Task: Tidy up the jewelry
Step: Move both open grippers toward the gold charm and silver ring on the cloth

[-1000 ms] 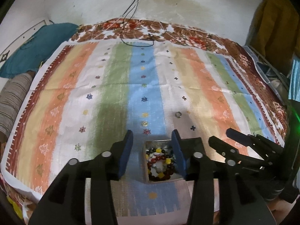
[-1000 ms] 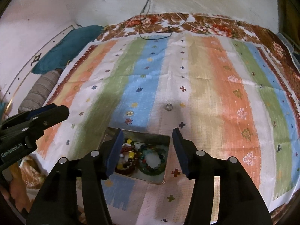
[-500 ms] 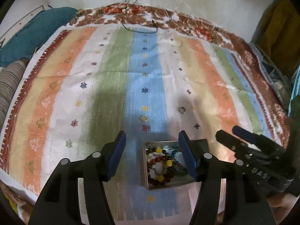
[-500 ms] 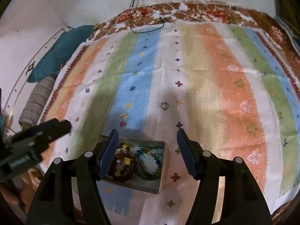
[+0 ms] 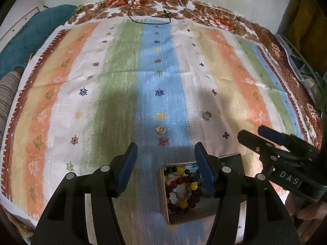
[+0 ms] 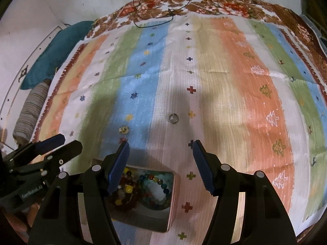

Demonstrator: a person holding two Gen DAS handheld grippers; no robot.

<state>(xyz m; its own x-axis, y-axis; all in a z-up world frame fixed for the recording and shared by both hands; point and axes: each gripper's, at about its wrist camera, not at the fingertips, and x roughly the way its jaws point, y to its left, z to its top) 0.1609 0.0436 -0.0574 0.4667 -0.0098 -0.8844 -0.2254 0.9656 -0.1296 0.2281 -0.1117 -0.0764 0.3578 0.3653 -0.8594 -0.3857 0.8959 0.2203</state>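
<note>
A metal tin (image 5: pixel 231 159) (image 6: pixel 172 194) sits on the striped cloth near the front edge and holds beaded bracelets (image 5: pixel 181 192) (image 6: pixel 155 189). A silver ring (image 5: pixel 207 115) (image 6: pixel 173 118) lies on the white stripe beyond the tin. A small gold piece (image 5: pixel 160 129) (image 6: pixel 124 130) lies on the blue stripe to the ring's left. My left gripper (image 5: pixel 165 155) is open and empty above the tin's left side. My right gripper (image 6: pixel 160 153) is open and empty above the tin's right side; it also shows in the left wrist view (image 5: pixel 253 134).
The striped cloth (image 5: pixel 122 81) covers a floral bedspread (image 5: pixel 204 10). A black cable (image 5: pixel 151 18) lies at the far edge by the wall. A teal pillow (image 5: pixel 30 38) and a striped roll (image 5: pixel 8 89) lie off the left side. Bags (image 5: pixel 306 71) crowd the right.
Both grippers have opened wider and tilted forward and up, so the tin sits lower in both views. The ring and the gold piece have not moved.
</note>
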